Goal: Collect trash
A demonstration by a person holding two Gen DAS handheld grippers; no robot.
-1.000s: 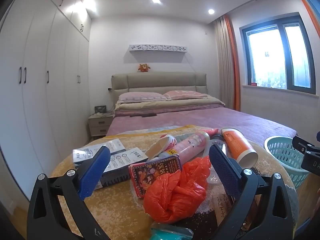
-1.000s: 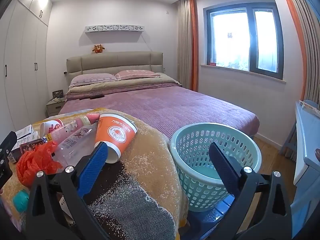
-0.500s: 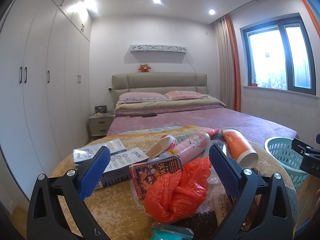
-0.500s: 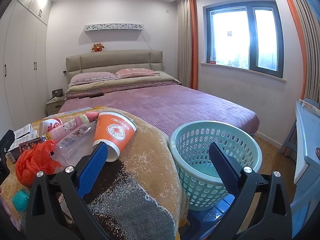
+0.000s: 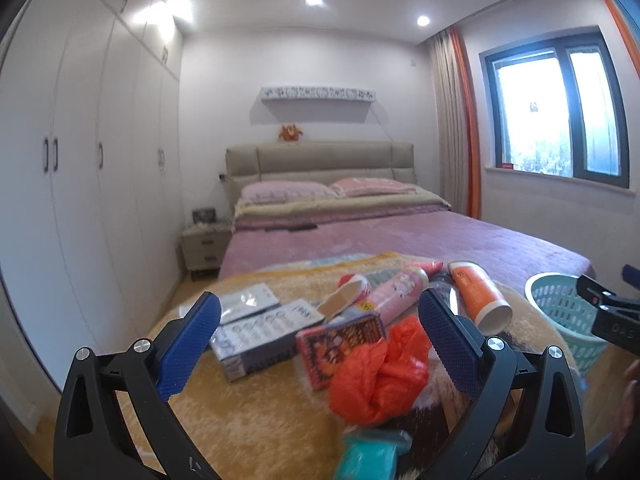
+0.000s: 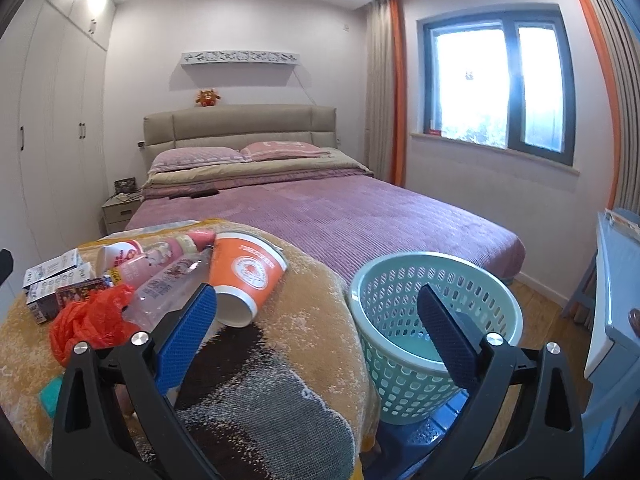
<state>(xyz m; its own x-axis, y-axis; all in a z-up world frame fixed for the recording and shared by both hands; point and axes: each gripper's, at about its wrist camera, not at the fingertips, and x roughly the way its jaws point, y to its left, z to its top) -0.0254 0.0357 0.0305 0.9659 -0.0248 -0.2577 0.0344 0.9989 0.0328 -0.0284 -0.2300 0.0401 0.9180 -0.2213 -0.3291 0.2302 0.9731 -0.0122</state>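
Observation:
Trash lies on a yellow blanket [image 5: 260, 412]: a crumpled orange plastic bag [image 5: 378, 372], a red printed box [image 5: 340, 340], grey-white boxes [image 5: 264, 330], a pink bottle [image 5: 394, 294], a clear bottle [image 6: 168, 290] and an orange paper cup [image 5: 478, 296] on its side. My left gripper [image 5: 320, 340] is open above the boxes and bag, holding nothing. My right gripper [image 6: 316, 326] is open and empty, between the orange cup [image 6: 246, 276] and the teal laundry basket [image 6: 436, 316]. The orange bag also shows in the right wrist view [image 6: 90, 320].
A teal object [image 5: 370, 454] lies at the blanket's near edge. A purple bed [image 6: 340, 216] stands behind, with a nightstand [image 5: 204, 246] and white wardrobes [image 5: 80, 184] to the left. A blue-white cabinet [image 6: 616, 300] stands right of the basket.
The left gripper has shifted a little to the left and tilted; its view is slightly blurred. The right gripper has edged slightly toward the cup. Both stay open.

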